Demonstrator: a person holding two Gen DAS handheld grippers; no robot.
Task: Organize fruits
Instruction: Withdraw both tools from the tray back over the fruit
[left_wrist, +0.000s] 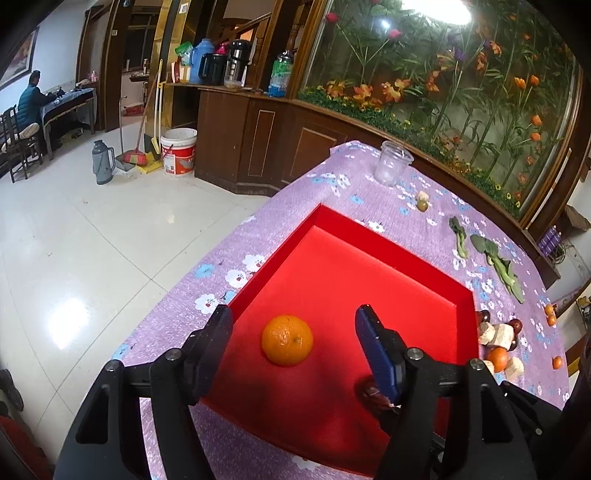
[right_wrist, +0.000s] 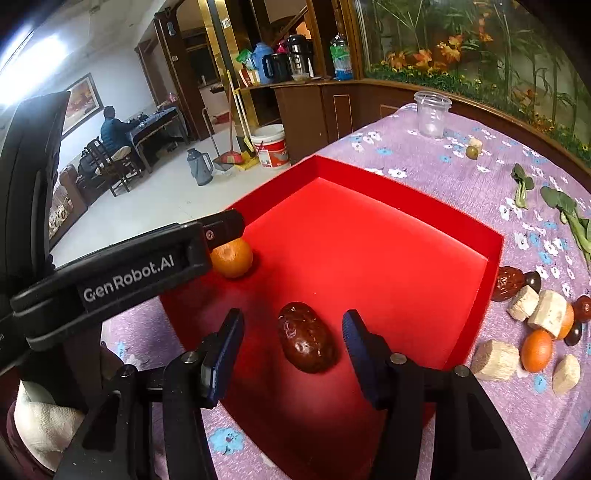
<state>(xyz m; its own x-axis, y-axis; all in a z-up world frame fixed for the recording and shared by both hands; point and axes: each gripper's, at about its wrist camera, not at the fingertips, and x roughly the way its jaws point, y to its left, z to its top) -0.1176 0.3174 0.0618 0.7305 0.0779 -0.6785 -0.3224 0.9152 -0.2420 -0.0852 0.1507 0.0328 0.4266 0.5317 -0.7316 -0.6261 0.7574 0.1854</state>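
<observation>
left gripper (left_wrist: 293, 328) released around an orange (left_wrist: 287, 339), right gripper (right_wrist: 293, 332) released around a red date (right_wrist: 306, 336), both fruits resting in red tray (right_wrist: 369, 236)

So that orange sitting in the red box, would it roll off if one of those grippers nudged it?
Probably a little. The orange is round and lies loose on the smooth flat floor of the red box, so a nudge would likely set it rolling. The box walls should stop it. Its dimpled peel looks firm, so it likely grips well without slipping.
</observation>
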